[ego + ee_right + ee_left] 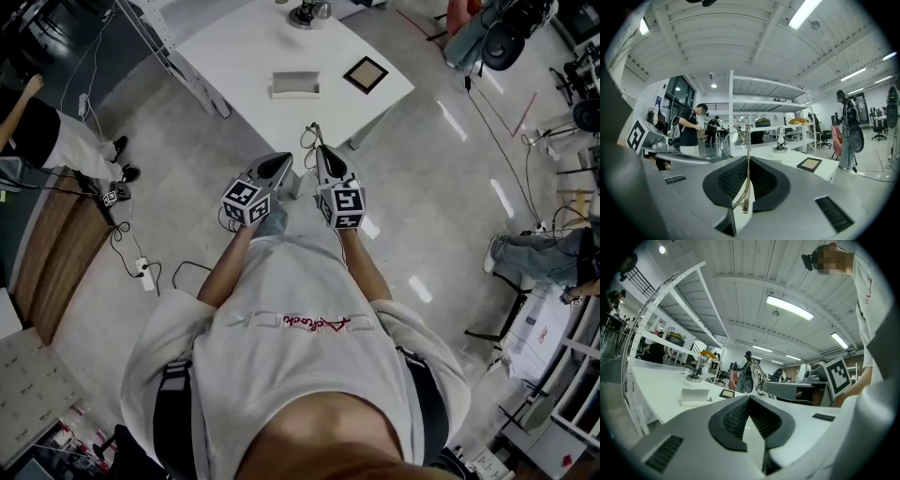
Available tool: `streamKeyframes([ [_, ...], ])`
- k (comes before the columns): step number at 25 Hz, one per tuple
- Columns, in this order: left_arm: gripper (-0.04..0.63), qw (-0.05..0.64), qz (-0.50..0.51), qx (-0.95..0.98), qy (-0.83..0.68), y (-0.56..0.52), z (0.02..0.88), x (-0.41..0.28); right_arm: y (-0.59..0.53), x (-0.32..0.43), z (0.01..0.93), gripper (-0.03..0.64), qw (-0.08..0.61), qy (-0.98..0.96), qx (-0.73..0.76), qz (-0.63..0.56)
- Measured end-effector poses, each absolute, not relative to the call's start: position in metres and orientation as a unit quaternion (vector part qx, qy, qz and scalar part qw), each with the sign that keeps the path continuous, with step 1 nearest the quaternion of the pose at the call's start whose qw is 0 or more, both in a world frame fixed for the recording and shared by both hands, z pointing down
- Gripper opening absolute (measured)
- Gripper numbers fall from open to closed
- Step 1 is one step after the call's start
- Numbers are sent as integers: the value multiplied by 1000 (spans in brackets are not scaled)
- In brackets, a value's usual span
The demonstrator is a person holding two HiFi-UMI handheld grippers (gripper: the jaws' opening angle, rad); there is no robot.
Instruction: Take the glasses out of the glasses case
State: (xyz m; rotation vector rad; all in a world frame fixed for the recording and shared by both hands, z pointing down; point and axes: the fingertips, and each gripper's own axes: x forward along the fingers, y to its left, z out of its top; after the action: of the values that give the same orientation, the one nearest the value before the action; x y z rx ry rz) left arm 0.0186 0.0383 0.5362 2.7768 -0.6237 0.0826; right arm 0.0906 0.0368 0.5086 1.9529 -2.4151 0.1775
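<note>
Left tongs (749,398): clenched, nothing held.
Right tongs (318,150): clamped on one temple of the glasses (747,173), well apart from the case (295,85) on the counter (244,47).
Risk: the glasses could have been dropped if the thin temple was let slip.

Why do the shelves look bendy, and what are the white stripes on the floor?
Left gripper view: the wide-angle lens bows the shelves; head view: the stripes are lamp glare on the glossy floor; right gripper view: the glasses look sharp.
</note>
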Motion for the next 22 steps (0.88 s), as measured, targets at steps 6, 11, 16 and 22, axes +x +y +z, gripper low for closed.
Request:
streamKeyframes([
  [6, 3, 140, 20, 965, -220, 43, 532, 16, 45, 84, 510, 34, 9, -777, 627, 58],
  [11, 3, 140, 15, 965, -221, 47, 532, 14, 50, 81, 508, 34, 9, -777, 628, 50],
  [16, 3, 136, 11, 966, -219, 50, 530, 15, 55, 83, 508, 34, 11, -773, 632, 50],
  [22, 3, 131, 7, 967, -219, 52, 523, 15, 55, 84, 501, 34, 12, -771, 636, 42],
])
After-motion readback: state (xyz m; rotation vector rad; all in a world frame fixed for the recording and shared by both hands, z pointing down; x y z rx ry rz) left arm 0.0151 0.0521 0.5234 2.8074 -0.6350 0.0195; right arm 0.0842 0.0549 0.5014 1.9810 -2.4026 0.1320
